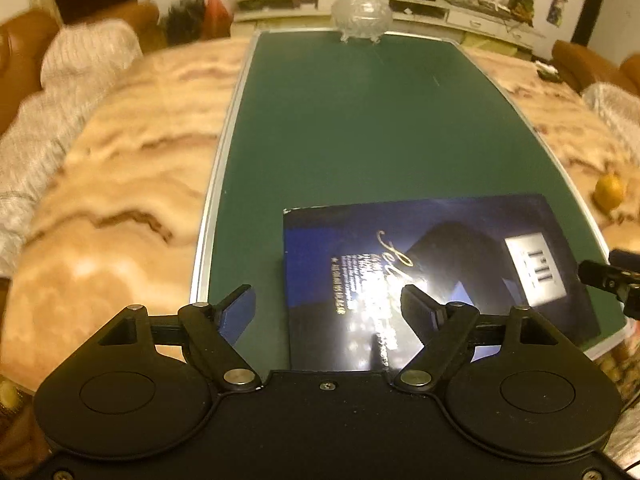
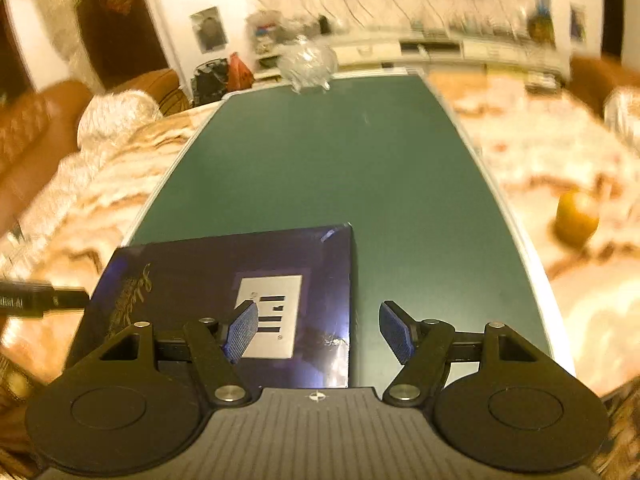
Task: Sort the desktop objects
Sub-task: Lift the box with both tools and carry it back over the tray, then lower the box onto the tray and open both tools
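Jaws of both the left gripper (image 1: 328, 308) and right gripper (image 2: 316, 330) stood apart, empty; we judged the glossy booklet (image 1: 432, 276) thin, slippery, best pinched at an edge.

There's the dark blue glossy booklet (image 1: 432, 276), lying flat and face up on the green board (image 1: 340, 128) at its six o'clock end, gold script and a pale grey square on the cover, glare across it.

Far off at twelve o'clock stands a cut-glass lidded dish (image 1: 362, 12), upright at the board's edge.

A marble-patterned beige table (image 1: 120, 184) fills the frame. A dark green metal-edged board (image 1: 340, 128) lies on it centrally, and a yellow-orange round fruit (image 1: 609, 191) sits on the marble at right.

A clear cut-glass lidded bowl (image 1: 362, 14) stands at the board's top edge; a glossy dark blue flat box (image 1: 460, 248) lies lower right.
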Tool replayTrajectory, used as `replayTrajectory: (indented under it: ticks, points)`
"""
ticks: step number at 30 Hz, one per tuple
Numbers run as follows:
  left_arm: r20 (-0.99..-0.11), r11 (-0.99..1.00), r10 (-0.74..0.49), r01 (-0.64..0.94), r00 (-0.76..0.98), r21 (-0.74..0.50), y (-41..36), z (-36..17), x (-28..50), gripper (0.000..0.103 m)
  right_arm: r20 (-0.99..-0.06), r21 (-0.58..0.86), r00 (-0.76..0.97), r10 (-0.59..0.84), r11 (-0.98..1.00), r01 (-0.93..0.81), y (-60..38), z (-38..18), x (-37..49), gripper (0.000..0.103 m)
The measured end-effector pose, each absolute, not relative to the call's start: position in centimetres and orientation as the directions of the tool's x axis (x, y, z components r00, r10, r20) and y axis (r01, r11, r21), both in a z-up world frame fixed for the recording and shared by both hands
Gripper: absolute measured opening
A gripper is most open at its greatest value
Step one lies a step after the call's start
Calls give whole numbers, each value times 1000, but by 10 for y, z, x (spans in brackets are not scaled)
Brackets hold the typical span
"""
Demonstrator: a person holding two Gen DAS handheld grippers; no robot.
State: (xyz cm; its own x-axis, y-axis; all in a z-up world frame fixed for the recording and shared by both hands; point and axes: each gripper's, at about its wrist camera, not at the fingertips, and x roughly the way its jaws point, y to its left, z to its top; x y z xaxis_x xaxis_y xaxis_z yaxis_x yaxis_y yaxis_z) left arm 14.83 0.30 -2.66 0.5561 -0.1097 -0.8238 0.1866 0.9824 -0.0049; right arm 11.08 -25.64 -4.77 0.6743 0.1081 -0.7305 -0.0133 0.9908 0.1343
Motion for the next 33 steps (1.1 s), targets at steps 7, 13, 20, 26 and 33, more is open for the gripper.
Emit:
replayTrajectory:
  ticks: [7, 13, 20, 26, 33]
  points:
    - [-835, 970, -102, 239, 541, 36, -31, -51, 128, 79, -763, 40, 643, 63, 998, -51, -221, -67, 98, 65]
    - [-862, 971, -102, 238, 496, 22, -35, -76, 132, 80, -795, 43, 605, 53, 999, -31, -220, -87, 101, 64]
    - [-857, 971, -110, 238, 503, 15, -35, -80, 134, 89, -792, 24, 610, 33, 999, -24, -219, -89, 101, 65]
    - [-865, 976, -95, 218, 492, 16, -36, -83, 128, 101, -792, 33, 609, 33, 999, -11, -218, -88, 99, 73]
    - [-847, 986, -53, 161, 529, 38, -21, -55, 94, 103, -742, 117, 668, 56, 992, 47, -216, -54, 66, 103]
